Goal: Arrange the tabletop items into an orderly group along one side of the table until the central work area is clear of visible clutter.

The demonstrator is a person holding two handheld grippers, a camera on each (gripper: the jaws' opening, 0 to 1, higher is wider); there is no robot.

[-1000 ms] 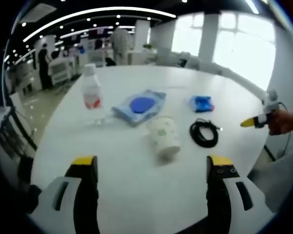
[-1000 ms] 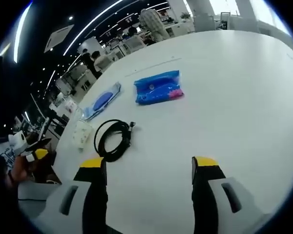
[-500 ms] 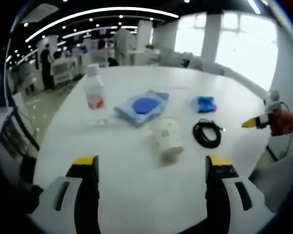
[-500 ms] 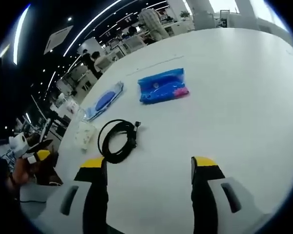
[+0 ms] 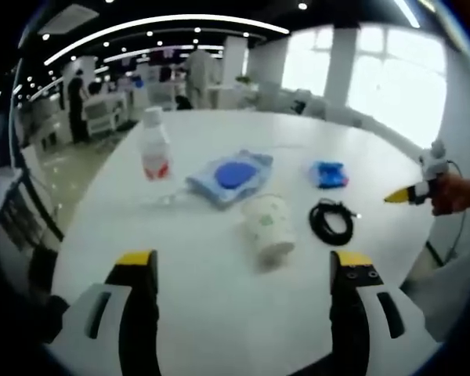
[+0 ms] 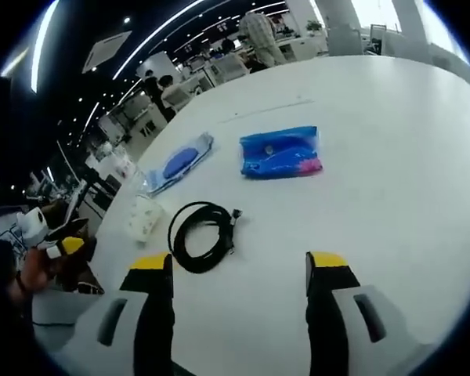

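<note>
Five items lie on the white worktop [image 5: 219, 298], around the middle of the left gripper view: one bottle [image 5: 154, 145], one blue pouch [image 5: 231, 175], one small blue packet [image 5: 327, 174], one tipped paper cup [image 5: 269, 225], one black coiled cable [image 5: 330, 220]. The left tool [image 5: 239, 262] and right tool [image 6: 239, 264] are both spread open, holding nothing.

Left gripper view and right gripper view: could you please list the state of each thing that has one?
Paper cup: lying on its side.
Bottle: upright, capped.
Black cable: coiled, flat on the table.
Blue packet: lying flat.
Wipes pack: lying flat.
Left gripper: open, empty.
Right gripper: open, empty.
</note>
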